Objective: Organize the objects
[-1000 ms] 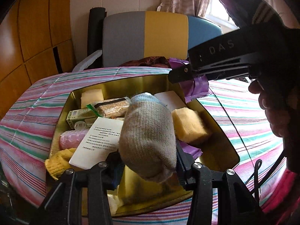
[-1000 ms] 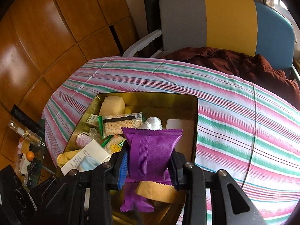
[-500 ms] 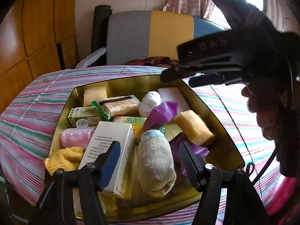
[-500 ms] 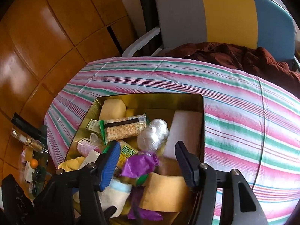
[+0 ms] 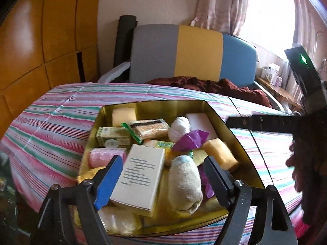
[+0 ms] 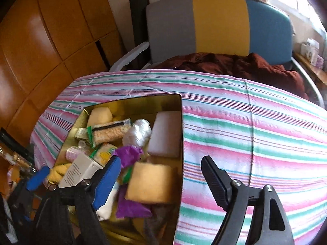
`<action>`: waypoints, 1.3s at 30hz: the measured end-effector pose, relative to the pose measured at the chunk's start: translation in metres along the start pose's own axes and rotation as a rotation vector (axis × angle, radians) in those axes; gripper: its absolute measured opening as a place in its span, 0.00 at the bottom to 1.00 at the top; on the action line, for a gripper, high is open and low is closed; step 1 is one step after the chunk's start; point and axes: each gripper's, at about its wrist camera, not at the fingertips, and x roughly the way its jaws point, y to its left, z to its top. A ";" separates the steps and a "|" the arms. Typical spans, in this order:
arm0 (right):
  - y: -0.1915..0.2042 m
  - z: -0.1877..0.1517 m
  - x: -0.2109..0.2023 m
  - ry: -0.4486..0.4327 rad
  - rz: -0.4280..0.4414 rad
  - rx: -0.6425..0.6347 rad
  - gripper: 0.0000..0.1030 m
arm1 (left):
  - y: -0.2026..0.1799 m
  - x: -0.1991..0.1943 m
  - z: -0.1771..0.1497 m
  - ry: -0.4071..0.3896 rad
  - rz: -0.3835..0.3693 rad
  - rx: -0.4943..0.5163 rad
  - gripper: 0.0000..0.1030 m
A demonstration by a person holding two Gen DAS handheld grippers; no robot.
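A gold tin box (image 5: 231,126) (image 6: 179,106) sits on the striped tablecloth, filled with several items. A rolled grey sock (image 5: 185,183) lies at its near end beside a white carton (image 5: 141,171) (image 6: 79,169). A purple packet (image 5: 192,139) (image 6: 127,154) lies in the middle next to a yellow sponge (image 5: 220,155) (image 6: 150,181). My left gripper (image 5: 163,175) is open and empty above the sock and carton. My right gripper (image 6: 160,180) is open and empty over the tin's right edge; its body shows at the right of the left wrist view (image 5: 276,122).
The tin also holds a cracker pack (image 5: 149,127), a white ball (image 5: 179,127), a pink roll (image 5: 106,158) and a white pad (image 6: 165,134). The striped tablecloth (image 6: 255,143) covers the round table. A grey, yellow and blue chair (image 5: 194,53) with a brown garment stands behind.
My left gripper let go of the sock and my right gripper let go of the purple packet; both now lie in the tin. Both grippers opened and drew back, the right one moving rightward.
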 end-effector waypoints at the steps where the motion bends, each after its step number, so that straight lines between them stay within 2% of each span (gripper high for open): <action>1: 0.001 -0.005 -0.002 -0.006 -0.012 -0.005 0.81 | 0.002 -0.003 0.001 -0.005 0.004 -0.007 0.84; 4: 0.007 -0.019 -0.006 -0.014 -0.039 -0.014 0.81 | 0.011 -0.012 0.003 -0.029 0.012 -0.039 0.92; 10: 0.017 -0.036 -0.018 -0.063 -0.101 -0.033 0.81 | 0.029 -0.030 0.002 -0.069 0.045 -0.085 1.00; 18: 0.035 -0.052 -0.036 -0.151 -0.170 -0.057 0.82 | 0.035 -0.040 -0.002 -0.063 0.157 -0.098 1.00; 24: 0.044 -0.057 -0.048 -0.195 -0.196 -0.079 0.82 | 0.026 -0.046 -0.004 -0.069 0.178 -0.090 1.00; 28: 0.050 -0.061 -0.055 -0.219 -0.210 -0.093 0.82 | 0.017 -0.046 -0.005 -0.052 0.266 -0.061 1.00; 34: 0.056 -0.064 -0.055 -0.220 -0.223 -0.106 0.82 | 0.019 -0.052 -0.009 -0.053 0.197 -0.082 1.00; 39: 0.059 -0.067 -0.049 -0.199 -0.220 -0.109 0.82 | 0.023 -0.054 -0.008 -0.056 0.182 -0.100 1.00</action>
